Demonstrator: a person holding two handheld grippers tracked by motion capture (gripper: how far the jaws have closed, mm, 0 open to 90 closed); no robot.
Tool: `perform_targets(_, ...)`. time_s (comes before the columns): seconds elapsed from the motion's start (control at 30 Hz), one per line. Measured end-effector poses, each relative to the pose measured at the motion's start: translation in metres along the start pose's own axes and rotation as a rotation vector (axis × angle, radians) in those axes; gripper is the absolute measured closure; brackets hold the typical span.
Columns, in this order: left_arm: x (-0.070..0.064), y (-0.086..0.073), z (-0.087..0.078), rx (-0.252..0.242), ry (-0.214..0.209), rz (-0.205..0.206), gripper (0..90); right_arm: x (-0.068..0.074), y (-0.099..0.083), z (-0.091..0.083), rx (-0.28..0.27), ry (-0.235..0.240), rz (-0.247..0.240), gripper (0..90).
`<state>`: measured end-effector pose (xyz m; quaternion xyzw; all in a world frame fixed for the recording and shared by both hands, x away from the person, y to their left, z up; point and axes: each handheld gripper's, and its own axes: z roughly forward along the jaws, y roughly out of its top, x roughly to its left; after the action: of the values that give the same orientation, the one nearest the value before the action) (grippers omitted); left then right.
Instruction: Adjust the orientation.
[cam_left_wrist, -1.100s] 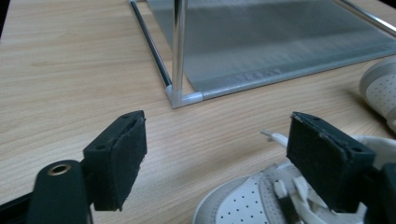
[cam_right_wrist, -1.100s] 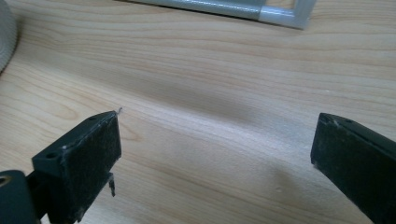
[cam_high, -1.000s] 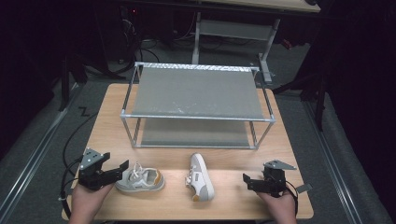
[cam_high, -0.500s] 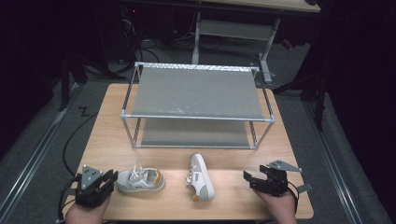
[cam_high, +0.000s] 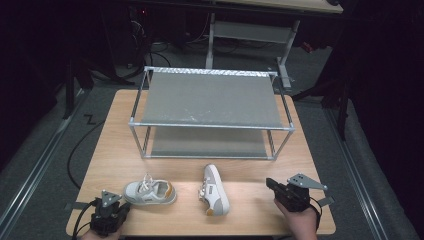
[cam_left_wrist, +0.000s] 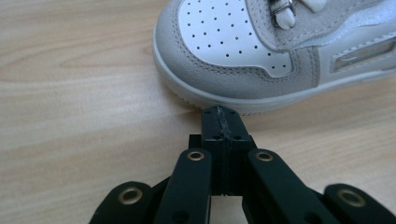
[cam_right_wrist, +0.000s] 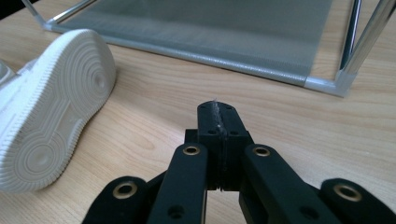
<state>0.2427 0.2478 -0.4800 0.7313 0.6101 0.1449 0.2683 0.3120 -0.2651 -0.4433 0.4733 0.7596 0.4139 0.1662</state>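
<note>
Where the pale wood-grain worktop meets its near edge, both tongs rest low and empty; left tongs at the near left corner, jaws pressed together, tips just short of the toe of the upright shoe; in the left gripper view the closed tongs point at that shoe, whose toe cap is white perforated leather with a grey suede-like band stitched round it and a smooth off-white rubber sole edge; tip and sole look near touching, contact cannot be told; upright shoe has white laces and a tan patch at the heel, toe toward the left tongs; second shoe lies on its side at the middle of the near worktop, a tan patch at its near end; right gripper view shows its sole, white rubber, ribbed rim, concentric ring tread; right tongs at the near right, jaws shut on nothing, well apart from that shoe; same tongs matte black, brass-coloured rivets at the links; beyond the shoes a two-tier rack, silvery metal tube frame, flat grey fabric-like shelves, rectangular, standing on the worktop's far half; lower shelf lies close over the wood.
</note>
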Motion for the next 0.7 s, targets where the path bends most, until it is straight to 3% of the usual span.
perform_targets(0.2,0.009,0.02,0.019,-0.019,0.044,0.015,90.0,0.0,-0.002,0.002,0.008,0.009,0.002,89.9)
perform_targets(0.33,0.014,0.043,0.041,-0.052,0.045,0.075,90.0,0.002,-0.002,0.002,0.003,0.033,-0.02,90.0)
perform_targets(0.37,0.014,0.043,0.041,-0.052,0.045,0.075,90.0,0.002,-0.002,0.002,0.003,0.033,-0.02,90.0)
perform_targets(0.4,0.014,0.053,0.05,-0.067,0.041,0.079,90.0,0.003,-0.003,0.003,0.006,0.033,-0.024,90.0)
perform_targets(0.53,0.011,0.068,0.066,-0.097,0.001,0.087,90.0,0.007,-0.002,0.005,-0.001,0.018,-0.035,89.0)
perform_targets(0.6,0.003,0.075,0.075,-0.119,-0.065,0.096,90.0,0.016,-0.002,0.008,-0.011,-0.02,-0.064,89.0)
perform_targets(0.63,0.003,0.075,0.075,-0.119,-0.065,0.096,90.0,0.016,-0.002,0.008,-0.011,-0.02,-0.064,89.0)
perform_targets(0.7,-0.012,0.077,0.078,-0.117,-0.148,0.15,90.0,0.025,-0.001,0.013,-0.008,-0.042,-0.091,89.7)
